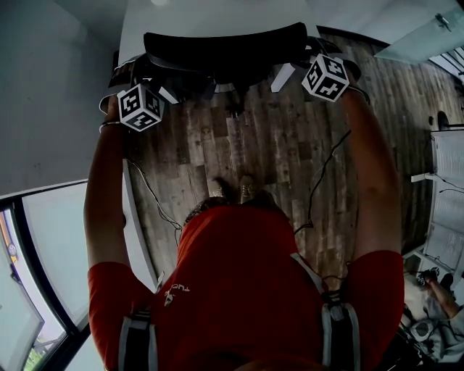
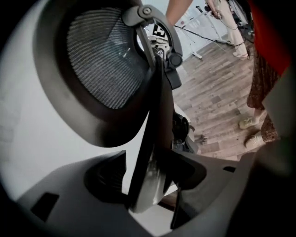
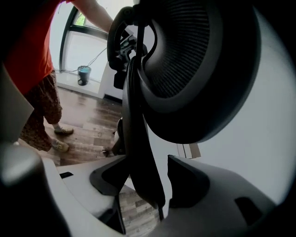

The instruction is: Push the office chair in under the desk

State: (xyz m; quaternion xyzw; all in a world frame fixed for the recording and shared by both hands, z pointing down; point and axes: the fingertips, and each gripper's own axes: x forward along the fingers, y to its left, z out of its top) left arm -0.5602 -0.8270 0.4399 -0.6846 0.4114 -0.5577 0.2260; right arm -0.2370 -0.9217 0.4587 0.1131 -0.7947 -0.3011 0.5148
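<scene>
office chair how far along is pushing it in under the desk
Done: the office chair looks pushed in, its backrest up against the white desk. In hand: the left gripper and right gripper are open, with the backrest's edge loose between the jaws. Left: draw both grippers clear.

Your office chair (image 1: 225,47) is black throughout, and its mesh back (image 2: 104,55) shows a fine grey-on-black weave. The surface (image 1: 210,16) past it is plain white. The floor (image 1: 290,152) is wood-grain planking in mixed browns and greys, crossed by a thin black cable (image 1: 326,163). Your left tool (image 2: 155,166) and right tool (image 3: 143,171) are pale grey with black pads (image 2: 108,178). The left cube (image 1: 140,107) and right cube (image 1: 325,77) have white faces printed with black square markers. Your shirt (image 1: 239,282) is red. By the window in the right gripper view stands a teal bucket (image 3: 83,75).
</scene>
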